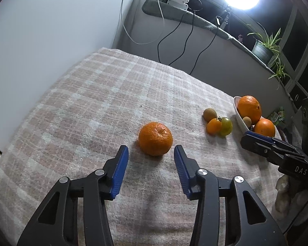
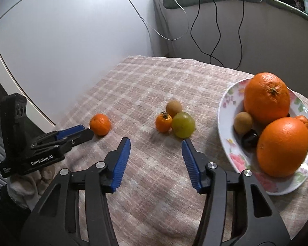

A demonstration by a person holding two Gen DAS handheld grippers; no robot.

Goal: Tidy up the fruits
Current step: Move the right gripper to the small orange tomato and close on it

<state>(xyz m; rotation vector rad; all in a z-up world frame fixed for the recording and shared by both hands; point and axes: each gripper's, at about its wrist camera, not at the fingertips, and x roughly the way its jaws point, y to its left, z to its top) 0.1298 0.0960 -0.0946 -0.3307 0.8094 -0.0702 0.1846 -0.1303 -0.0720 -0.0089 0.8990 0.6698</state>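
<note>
Mandarin (image 1: 155,139) sits alone on plaid cloth (image 1: 96,94), just ahead of left gripper (image 1: 151,153), jaws spread, empty. Right gripper (image 2: 156,143) likewise spread, near the small fruits (image 2: 174,122). Flowered bowl (image 2: 225,110) is crowded; round fruit may roll if nudged off-centre.

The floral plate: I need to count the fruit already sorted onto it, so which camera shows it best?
The right wrist view: the floral plate faces the camera, its inside and fruit visible. The left wrist view catches only its white rim side-on at the frame's right, partly hidden behind the right gripper.
</note>
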